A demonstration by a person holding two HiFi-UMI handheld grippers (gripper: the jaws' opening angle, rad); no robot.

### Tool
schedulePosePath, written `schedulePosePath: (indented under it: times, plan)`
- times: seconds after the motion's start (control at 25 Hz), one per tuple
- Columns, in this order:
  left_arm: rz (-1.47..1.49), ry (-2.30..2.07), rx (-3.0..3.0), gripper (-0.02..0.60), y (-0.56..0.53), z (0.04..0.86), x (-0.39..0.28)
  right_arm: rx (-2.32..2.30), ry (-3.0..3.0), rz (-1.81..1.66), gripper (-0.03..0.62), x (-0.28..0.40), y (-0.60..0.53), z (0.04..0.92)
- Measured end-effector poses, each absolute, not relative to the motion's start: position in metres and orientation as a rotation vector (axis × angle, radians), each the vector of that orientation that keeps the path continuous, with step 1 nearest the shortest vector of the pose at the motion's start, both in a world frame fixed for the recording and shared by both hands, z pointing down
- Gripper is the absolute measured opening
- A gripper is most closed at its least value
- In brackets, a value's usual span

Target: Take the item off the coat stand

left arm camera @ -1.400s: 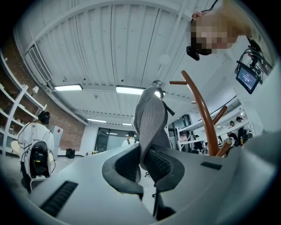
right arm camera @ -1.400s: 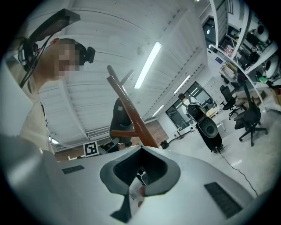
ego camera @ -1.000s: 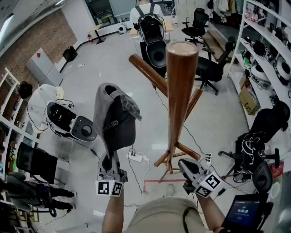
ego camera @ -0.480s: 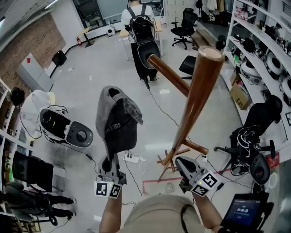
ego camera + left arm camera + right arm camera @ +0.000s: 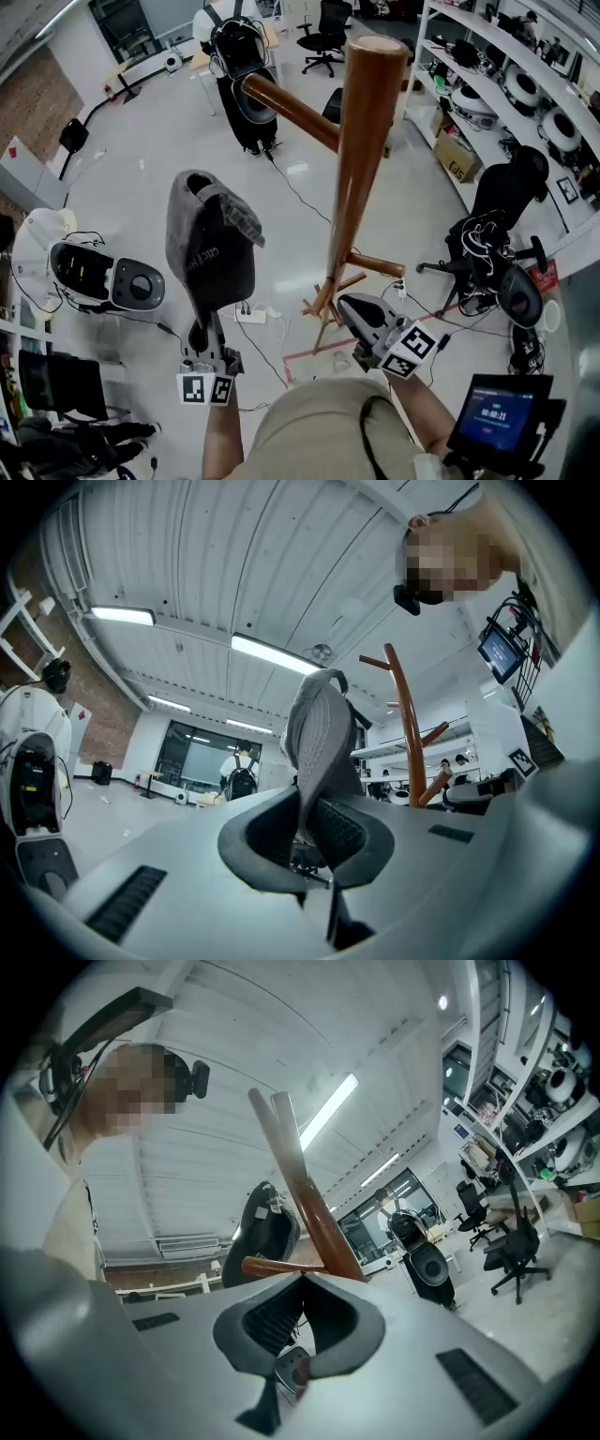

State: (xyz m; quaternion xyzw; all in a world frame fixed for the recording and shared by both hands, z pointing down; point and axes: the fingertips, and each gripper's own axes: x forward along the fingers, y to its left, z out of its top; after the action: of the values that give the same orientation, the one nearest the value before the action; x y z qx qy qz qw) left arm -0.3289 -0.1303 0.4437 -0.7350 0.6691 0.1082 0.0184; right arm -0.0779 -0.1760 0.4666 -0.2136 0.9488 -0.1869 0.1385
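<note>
Left gripper (image 5: 200,332) pinches the grey cap (image 5: 212,248) left of the coat stand (image 5: 364,159); right gripper (image 5: 344,304) is closed and empty, over the glossy pale floor (image 5: 141,187).

Tall pole divides the air between the two hands.
The brown wooden coat stand pole (image 5: 370,141) rises between the grey fabric cap (image 5: 211,244) on the left and the right gripper (image 5: 349,307), which shows just beside the pole's lower part. A slanting wooden peg (image 5: 291,111) juts toward the upper left, apart from the cap. Open air separates cap and pole, and left of the cap only pale floor (image 5: 141,187) lies below.
</note>
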Motion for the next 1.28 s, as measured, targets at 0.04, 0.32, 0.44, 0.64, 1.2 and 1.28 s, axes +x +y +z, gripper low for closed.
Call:
schedulePosePath:
  times: [0.04, 0.32, 0.44, 0.64, 1.2, 1.28]
  plan:
    - [0.332, 2.072, -2.293, 0.032, -0.131, 0.446, -0.328, -0.628, 2.743, -0.538, 0.015, -0.078, -0.175, 0.466]
    - [0.319, 2.048, -2.353, 0.032, -0.133, 0.451, -0.331, -0.668, 2.748, -0.515, 0.015, -0.088, -0.172, 0.454]
    - [0.32, 2.035, -2.383, 0.032, -0.133, 0.456, -0.324, -0.689, 2.747, -0.508, 0.015, -0.085, -0.167, 0.454]
    - [0.325, 1.996, -2.43, 0.032, -0.132, 0.459, -0.313, -0.725, 2.737, -0.511, 0.015, -0.084, -0.161, 0.46]
    - [0.34, 1.896, -2.538, 0.032, -0.124, 0.458, -0.305, -0.812, 2.709, -0.517, 0.015, -0.089, -0.133, 0.457]
    - [0.341, 1.883, -2.553, 0.032, -0.121, 0.459, -0.304, -0.82, 2.707, -0.515, 0.015, -0.091, -0.13, 0.456]
